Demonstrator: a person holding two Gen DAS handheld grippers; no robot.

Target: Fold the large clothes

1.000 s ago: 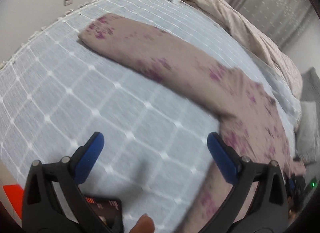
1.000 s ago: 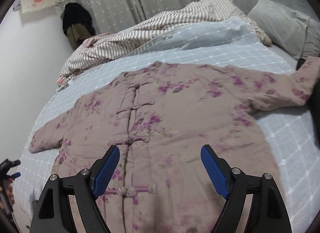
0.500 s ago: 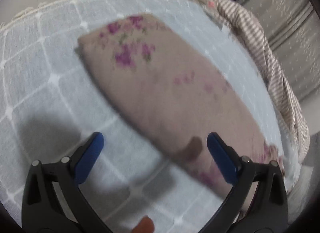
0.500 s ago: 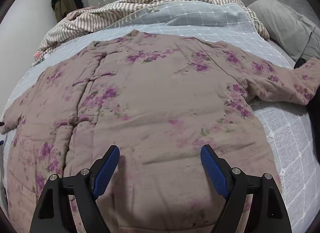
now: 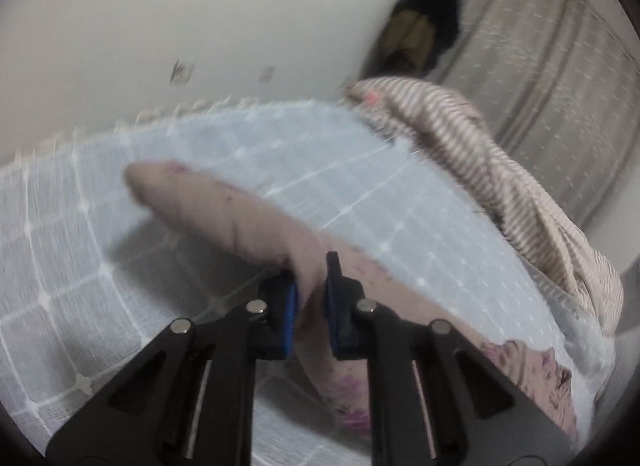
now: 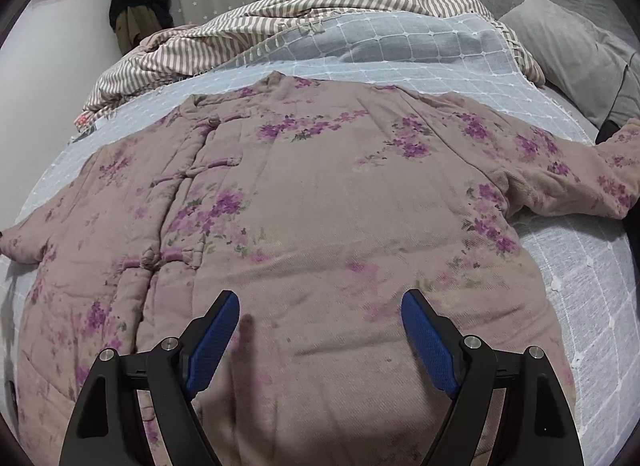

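Pinching a sleeve (image 5: 224, 209) of the floral padded jacket (image 6: 320, 225), the left gripper (image 5: 310, 306) has its blue pads clamped on the fabric between them.
Only the right wrist view shows the whole jacket spread flat on the bed (image 6: 580, 266), ahead of the right gripper (image 6: 320, 330), fingers spread apart.

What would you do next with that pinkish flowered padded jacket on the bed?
Probably carry the sleeve inward over the jacket's front. The left gripper is shut on the pinkish flowered sleeve, lifting it off the pale blue checked bedspread, while the pinkish flowered padded jacket lies flat and the right gripper hovers open above it.
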